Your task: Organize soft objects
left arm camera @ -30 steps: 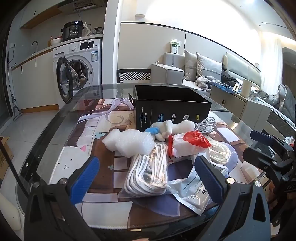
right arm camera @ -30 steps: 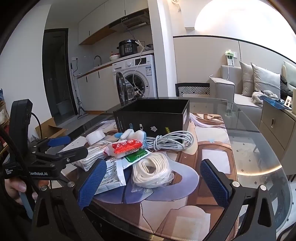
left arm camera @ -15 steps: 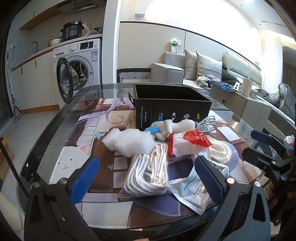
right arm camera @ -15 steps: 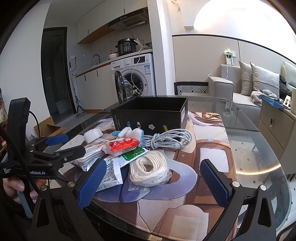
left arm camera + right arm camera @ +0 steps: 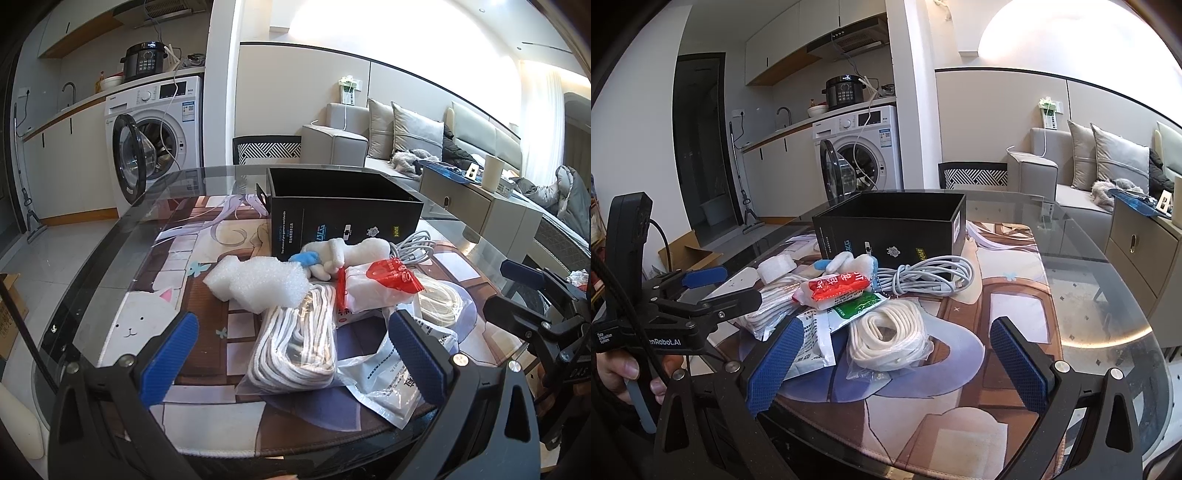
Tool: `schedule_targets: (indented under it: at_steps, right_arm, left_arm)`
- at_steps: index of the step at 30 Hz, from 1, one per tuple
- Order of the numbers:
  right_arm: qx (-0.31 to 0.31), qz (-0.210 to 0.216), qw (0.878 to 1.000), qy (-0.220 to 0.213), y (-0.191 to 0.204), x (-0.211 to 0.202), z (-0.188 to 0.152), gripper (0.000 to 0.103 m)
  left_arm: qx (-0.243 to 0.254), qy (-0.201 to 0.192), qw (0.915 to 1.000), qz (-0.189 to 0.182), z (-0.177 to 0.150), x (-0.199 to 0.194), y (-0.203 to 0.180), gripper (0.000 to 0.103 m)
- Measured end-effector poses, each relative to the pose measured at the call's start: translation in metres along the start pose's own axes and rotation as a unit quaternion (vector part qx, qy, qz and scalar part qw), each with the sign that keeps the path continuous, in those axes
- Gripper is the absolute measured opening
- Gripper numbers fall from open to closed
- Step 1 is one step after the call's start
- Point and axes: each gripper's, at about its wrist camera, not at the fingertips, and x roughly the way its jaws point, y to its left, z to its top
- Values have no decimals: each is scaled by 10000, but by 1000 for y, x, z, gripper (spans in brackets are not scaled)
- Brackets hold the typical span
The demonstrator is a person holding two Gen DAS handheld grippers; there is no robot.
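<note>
A pile of soft things lies on the mat in front of an open black box (image 5: pixel 343 218) (image 5: pixel 894 229): white foam (image 5: pixel 258 280), a bagged white rope bundle (image 5: pixel 299 343), a white plush toy (image 5: pixel 343 253), a red-and-white packet (image 5: pixel 376 284) (image 5: pixel 836 290), a coiled cream rope in a bag (image 5: pixel 886 339), a grey cable coil (image 5: pixel 927 280). My left gripper (image 5: pixel 291 358) is open and empty, just short of the rope bundle. My right gripper (image 5: pixel 894 365) is open and empty, near the cream rope.
The round glass table (image 5: pixel 1108 295) carries a patterned mat (image 5: pixel 147 317). Flat plastic bags (image 5: pixel 391 380) lie at the front. A washing machine (image 5: pixel 155 140) with its door open stands behind, and a sofa (image 5: pixel 406 136) to the right.
Both grippers have eased slightly closer to the pile. Both stay open and nothing on the table has moved.
</note>
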Motion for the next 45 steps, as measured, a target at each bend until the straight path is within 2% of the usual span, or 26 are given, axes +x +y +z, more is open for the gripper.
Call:
schedule_targets:
  at_steps: [25,45]
  right_arm:
    - [-15,-3,10000,-1,1,0,0,103]
    - [-113,66,9999,64,1,7,8,103]
  left_arm:
    - [-7,-1,10000,0,1,-1,0,103]
    - [18,-176,9998,-17,9,1,8,103]
